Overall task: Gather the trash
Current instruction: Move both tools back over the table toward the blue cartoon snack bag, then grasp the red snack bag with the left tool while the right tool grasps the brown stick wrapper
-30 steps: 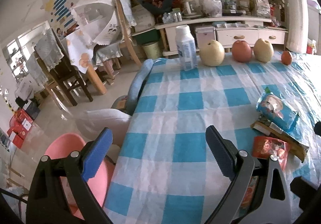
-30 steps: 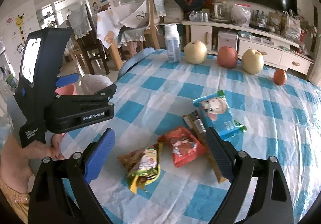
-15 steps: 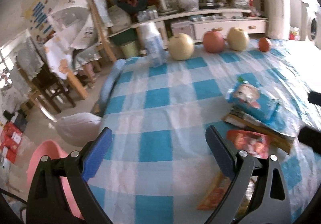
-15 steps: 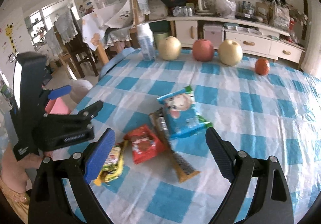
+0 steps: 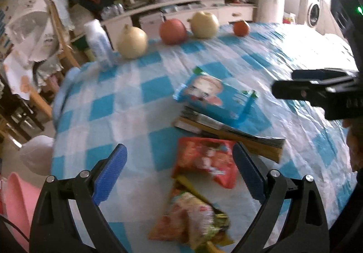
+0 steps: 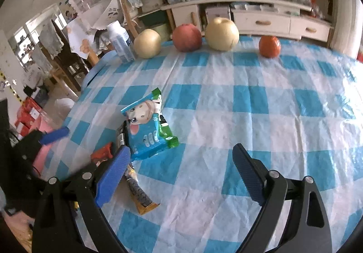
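Snack wrappers lie on a blue-and-white checked tablecloth (image 5: 127,121). In the left wrist view my open left gripper (image 5: 179,173) hovers over a red wrapper (image 5: 204,160) and a yellow-green wrapper (image 5: 192,221). Beyond lie a long dark-and-gold wrapper (image 5: 226,130) and a blue cartoon wrapper (image 5: 213,96). In the right wrist view my open, empty right gripper (image 6: 181,171) is just right of the blue wrapper (image 6: 147,130), the gold wrapper (image 6: 138,191) and the red wrapper (image 6: 102,153). The right gripper's body shows at the left view's right edge (image 5: 322,94).
Along the table's far edge stand a white bottle (image 6: 120,40), two pears (image 6: 147,43), (image 6: 222,33), a red apple (image 6: 187,37) and a small orange fruit (image 6: 268,46). A pink bin (image 5: 13,205) stands on the floor left of the table. Chairs and cabinets are behind.
My left gripper has swung right, from the table's left edge to over the red and yellow-green wrappers. My right gripper has moved right and forward, past the wrappers.
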